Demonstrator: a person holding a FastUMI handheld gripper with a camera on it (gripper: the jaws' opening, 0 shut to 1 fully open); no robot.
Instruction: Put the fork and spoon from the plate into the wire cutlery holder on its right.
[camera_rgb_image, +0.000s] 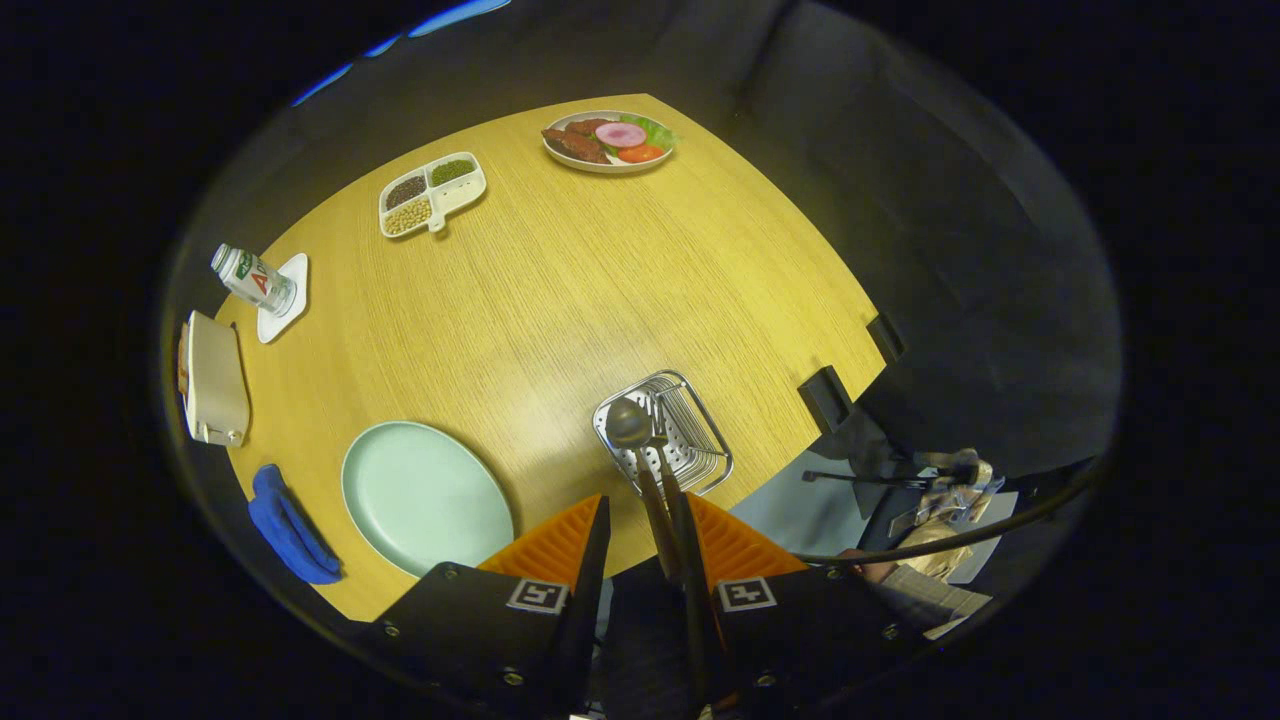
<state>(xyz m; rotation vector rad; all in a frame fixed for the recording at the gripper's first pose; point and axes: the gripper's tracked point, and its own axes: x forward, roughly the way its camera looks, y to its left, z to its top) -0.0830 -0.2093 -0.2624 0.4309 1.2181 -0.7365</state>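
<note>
Table (560, 300): wooden, seen from above; carries everything listed below.
Gripper (645, 520): poised high over the table's near edge, tilted down towards the holder; jaws stand apart with a clear gap, and whether they press the handles cannot be told.
Plate (425, 495): pale green, bare, left of the fingers.
Wire cutlery holder (700, 450): just right of the plate, ahead of the fingers.
Spoon (630, 425): bowl over the holder, handle running back between the jaws.
Fork (662, 440): beside the spoon, tines in the holder.
</note>
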